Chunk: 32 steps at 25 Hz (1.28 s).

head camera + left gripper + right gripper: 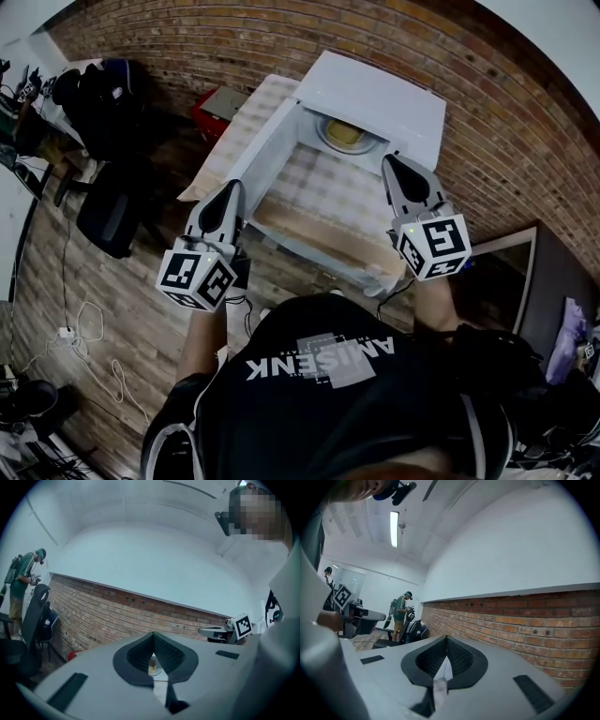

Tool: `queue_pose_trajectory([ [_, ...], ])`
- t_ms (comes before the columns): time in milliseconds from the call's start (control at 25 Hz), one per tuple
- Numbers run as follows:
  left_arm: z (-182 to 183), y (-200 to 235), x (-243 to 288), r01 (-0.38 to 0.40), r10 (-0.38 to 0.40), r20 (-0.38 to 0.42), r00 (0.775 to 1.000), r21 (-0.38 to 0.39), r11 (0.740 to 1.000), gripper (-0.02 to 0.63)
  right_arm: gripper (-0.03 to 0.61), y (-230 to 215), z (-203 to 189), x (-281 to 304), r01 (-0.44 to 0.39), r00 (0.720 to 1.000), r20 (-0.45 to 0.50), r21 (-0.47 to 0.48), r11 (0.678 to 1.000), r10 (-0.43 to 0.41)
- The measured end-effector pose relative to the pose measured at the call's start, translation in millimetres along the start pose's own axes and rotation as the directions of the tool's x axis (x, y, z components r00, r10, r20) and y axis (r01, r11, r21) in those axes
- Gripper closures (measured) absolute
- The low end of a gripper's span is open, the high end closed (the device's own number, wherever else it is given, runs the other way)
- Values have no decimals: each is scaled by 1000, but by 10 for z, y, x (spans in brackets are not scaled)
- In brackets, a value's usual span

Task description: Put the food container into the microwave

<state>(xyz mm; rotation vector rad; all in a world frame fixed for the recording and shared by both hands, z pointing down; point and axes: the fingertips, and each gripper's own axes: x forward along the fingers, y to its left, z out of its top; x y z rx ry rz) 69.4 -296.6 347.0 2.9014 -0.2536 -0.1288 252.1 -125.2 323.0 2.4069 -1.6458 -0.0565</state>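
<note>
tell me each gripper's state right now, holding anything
Left gripper: jaws closed, holding nothing.
Right gripper: jaws closed, holding nothing.

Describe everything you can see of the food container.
The food container is a round, shallow dish with a pale rim, holding something yellowish. It sits upright inside the open white microwave, just behind the opening. No lid shows, its underside is hidden, and nothing else visibly touches it.
</note>
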Motion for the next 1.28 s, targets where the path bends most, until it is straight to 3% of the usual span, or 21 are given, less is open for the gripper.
queue_pose_trajectory([
  [320,11,-67,153,-77,79,-19,997,90,993,601,538,-221,31,-5,-7,1000,15,-26,1000,7],
  [1280,-50,-279,256,-126,133,-33,991,157,979,601,538,-423,-124,-36,-11,1000,9,-4,1000,11],
])
